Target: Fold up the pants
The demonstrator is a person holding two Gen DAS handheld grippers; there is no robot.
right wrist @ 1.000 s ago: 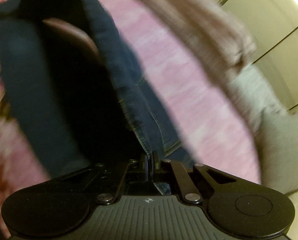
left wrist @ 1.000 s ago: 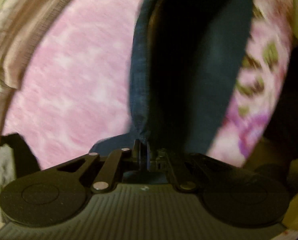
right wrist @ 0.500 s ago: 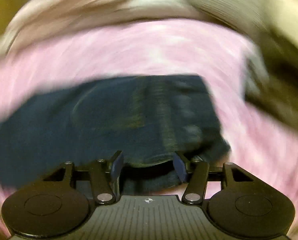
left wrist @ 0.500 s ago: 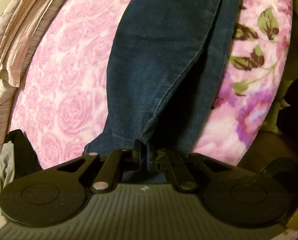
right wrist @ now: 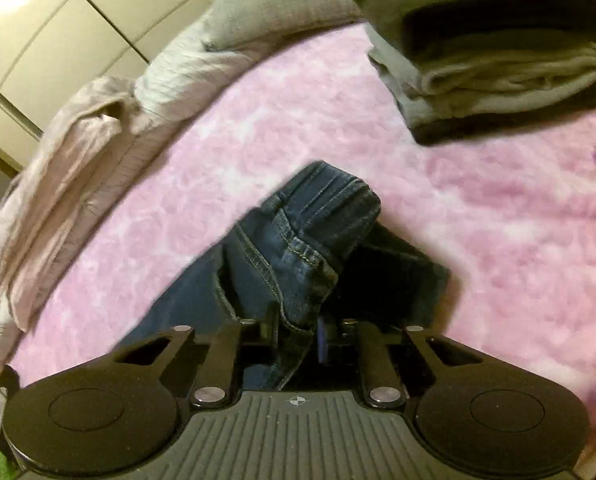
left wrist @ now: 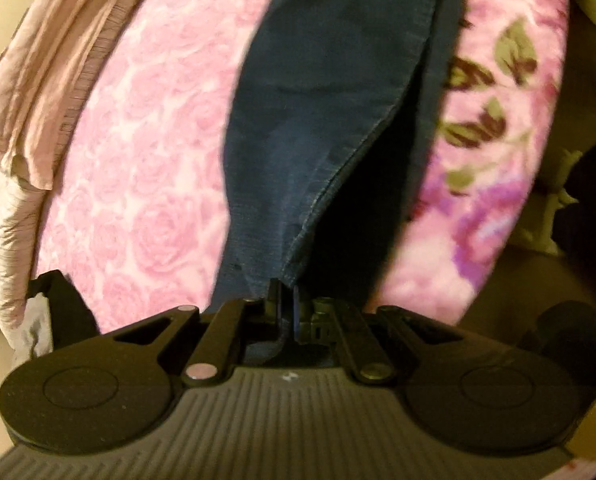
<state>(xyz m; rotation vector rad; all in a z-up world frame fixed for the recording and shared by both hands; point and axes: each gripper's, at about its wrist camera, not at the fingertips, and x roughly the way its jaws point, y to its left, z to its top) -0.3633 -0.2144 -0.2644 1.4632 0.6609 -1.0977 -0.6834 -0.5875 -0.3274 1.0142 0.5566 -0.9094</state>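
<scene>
The dark blue pants point(left wrist: 321, 112) lie on the bed's pink rose blanket point(left wrist: 146, 184), stretching away from the left hand-held gripper point(left wrist: 286, 304), whose jaws are pinched tight on a seamed edge. The right hand-held gripper point(right wrist: 298, 332) has just been closing, and a bunched, stitched fold of the pants point(right wrist: 298, 248) sits clamped between its jaws. Folded clothes point(right wrist: 497, 52) are stacked near the bed's far edge.

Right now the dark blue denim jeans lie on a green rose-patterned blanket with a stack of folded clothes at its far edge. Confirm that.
Not quite: the blanket under the dark blue denim jeans is pink with a rose pattern, not green, as the right wrist view shows. The rest holds: the stack of folded clothes sits at its far edge.
</scene>
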